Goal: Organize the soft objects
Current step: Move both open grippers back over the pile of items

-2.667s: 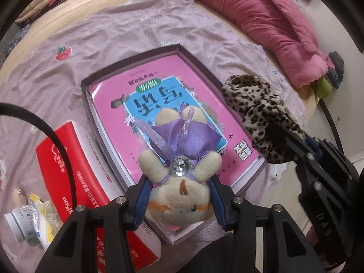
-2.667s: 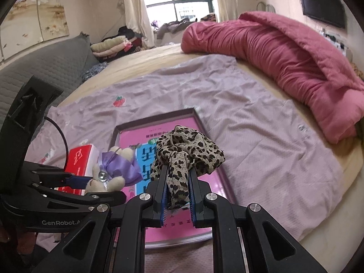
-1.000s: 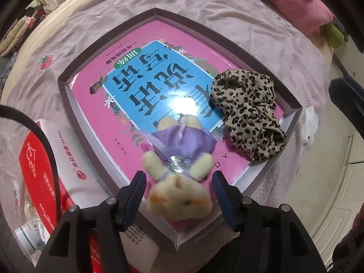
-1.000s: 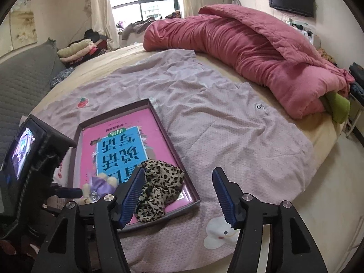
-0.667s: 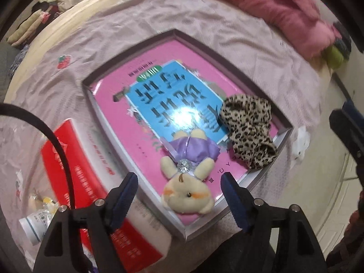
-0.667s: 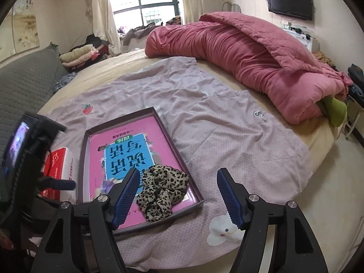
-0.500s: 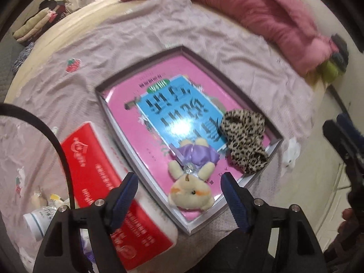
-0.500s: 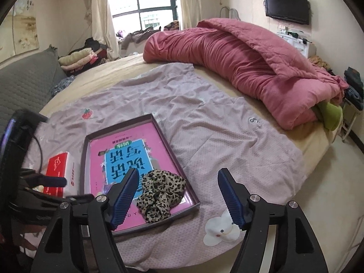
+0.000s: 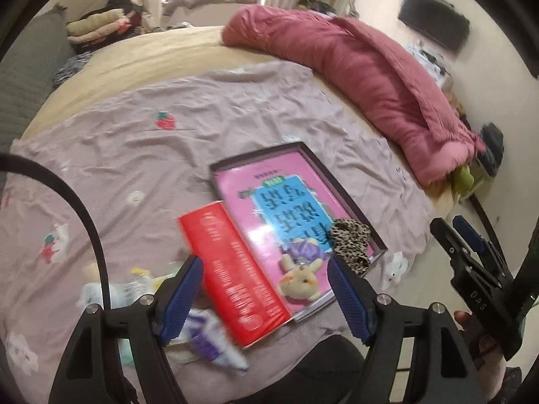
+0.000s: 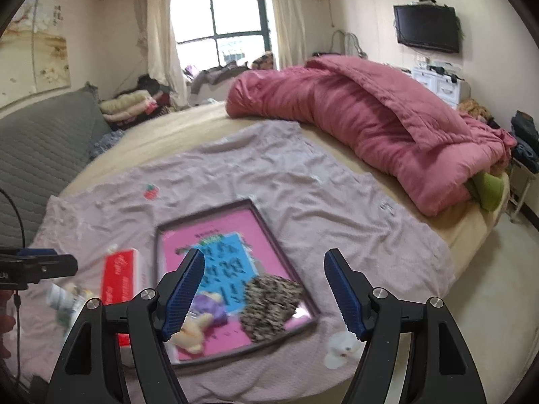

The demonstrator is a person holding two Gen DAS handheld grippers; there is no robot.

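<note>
Lilac bedsheet [image 10: 337, 202] covers the bed, a rumpled pink quilt [image 10: 370, 121] along its far side. At the left, blurred small packets [image 9: 134, 289] lie beside a red box [image 9: 235, 276]. Next comes a shallow tray [image 9: 340, 181] lined with a pink book cover; the plush bear [image 9: 299, 276] in a purple dress lies at its near end, the leopard-print cloth [image 9: 350, 239] just beside it. The left gripper [image 9: 266, 289] and the right gripper [image 10: 264, 289] hang above, jaws wide and empty.
</note>
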